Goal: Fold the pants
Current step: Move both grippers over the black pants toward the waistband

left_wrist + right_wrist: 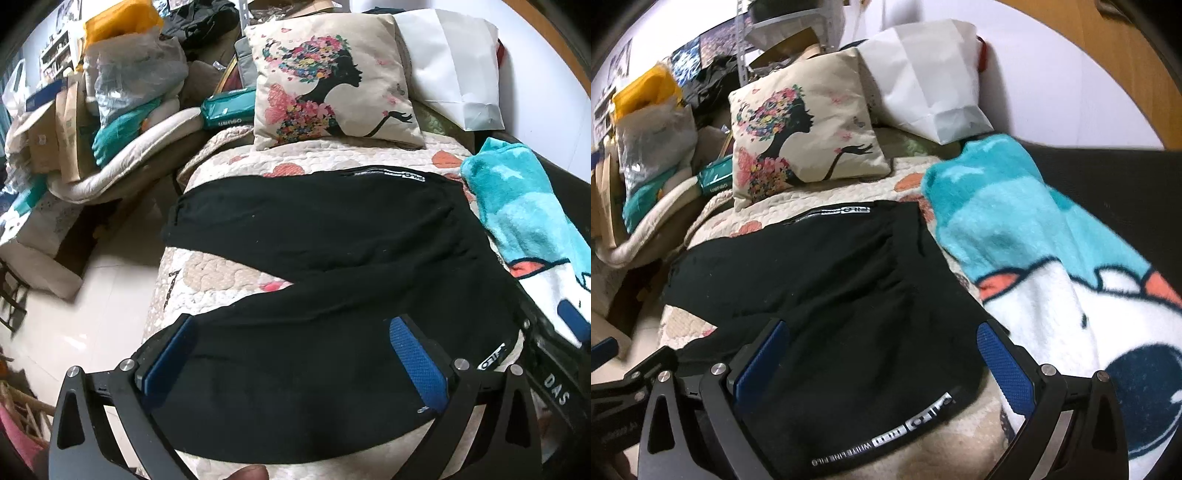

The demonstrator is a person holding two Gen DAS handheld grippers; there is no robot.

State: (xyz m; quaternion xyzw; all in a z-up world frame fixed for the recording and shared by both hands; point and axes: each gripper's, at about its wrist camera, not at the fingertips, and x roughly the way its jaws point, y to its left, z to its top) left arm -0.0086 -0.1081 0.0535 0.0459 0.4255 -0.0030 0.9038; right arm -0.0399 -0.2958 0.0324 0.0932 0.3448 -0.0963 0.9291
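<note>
Two black claws [291, 332] [882, 336] with textured blue pads, silver screw heads

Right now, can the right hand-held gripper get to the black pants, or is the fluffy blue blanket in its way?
Probably yes. The right hand-held gripper is open just above the black pants, with nothing between them. The blue blanket lies off to the side.

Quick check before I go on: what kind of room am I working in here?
Most likely a cluttered bedroom or spare room at home: the pants lie on a quilted bed with a cushion, a fleece blanket beside them, and piled bags and boxes.
</note>
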